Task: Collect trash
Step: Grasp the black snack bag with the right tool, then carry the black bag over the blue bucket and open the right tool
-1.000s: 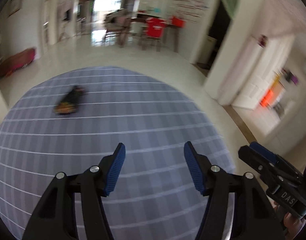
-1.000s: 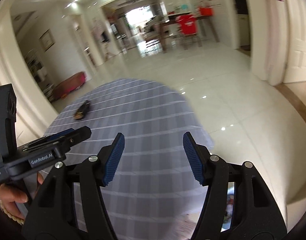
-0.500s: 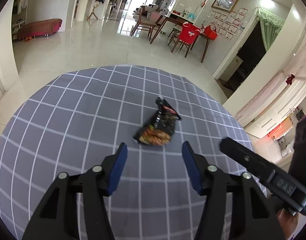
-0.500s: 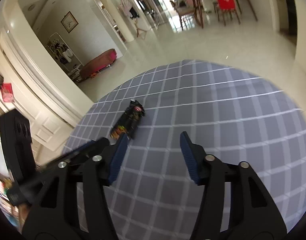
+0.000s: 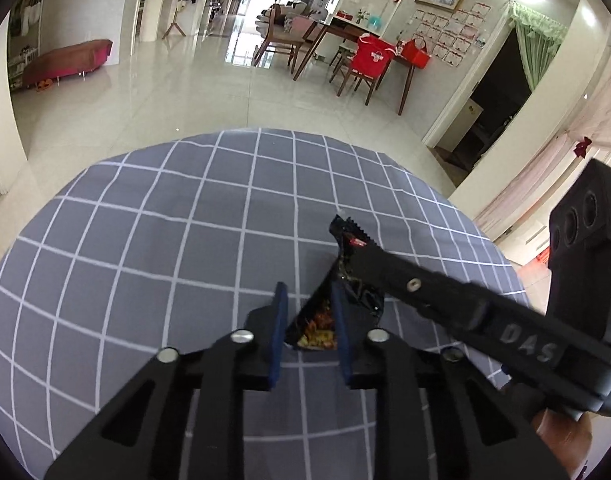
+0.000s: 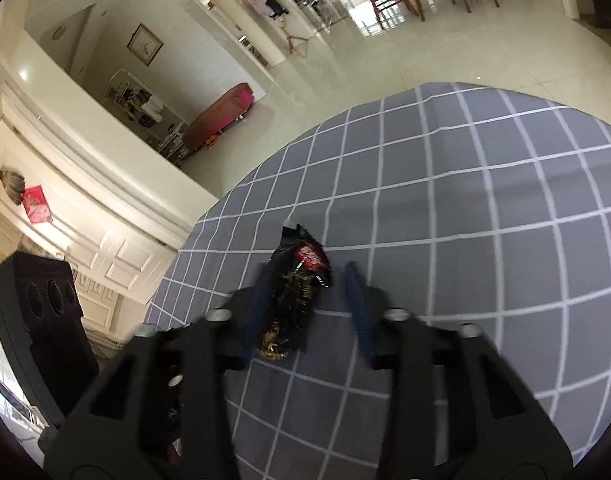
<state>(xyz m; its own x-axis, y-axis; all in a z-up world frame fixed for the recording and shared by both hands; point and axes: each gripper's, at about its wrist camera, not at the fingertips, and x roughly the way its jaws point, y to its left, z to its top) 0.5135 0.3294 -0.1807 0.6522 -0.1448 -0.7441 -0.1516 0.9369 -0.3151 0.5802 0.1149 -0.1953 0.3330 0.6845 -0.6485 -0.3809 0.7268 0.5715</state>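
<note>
Straddling the black wrapper (image 6: 295, 292) mid-tablecloth (image 6: 485, 208), both tools stay spread: left tool (image 5: 310, 320) narrower, right tool (image 6: 311, 308) wide.

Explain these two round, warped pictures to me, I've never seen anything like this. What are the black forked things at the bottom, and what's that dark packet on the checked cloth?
No robot here: a person holds a handheld two-finger tool in each hand, and each tool carries a wide-angle camera looking along its fingers. That lens bends the room into a circle.

One picture is from the left tool, the other from the right tool. The black bar crossing the left view is the right tool seen from the side.

On the grey checked cloth lies a crumpled black snack wrapper, the trash to collect. Both tools have their fingers around it. The left tool's fingers are partly closed but seemingly not gripping yet; the right tool's are wider apart, with only one finger at the wrapper.
</note>
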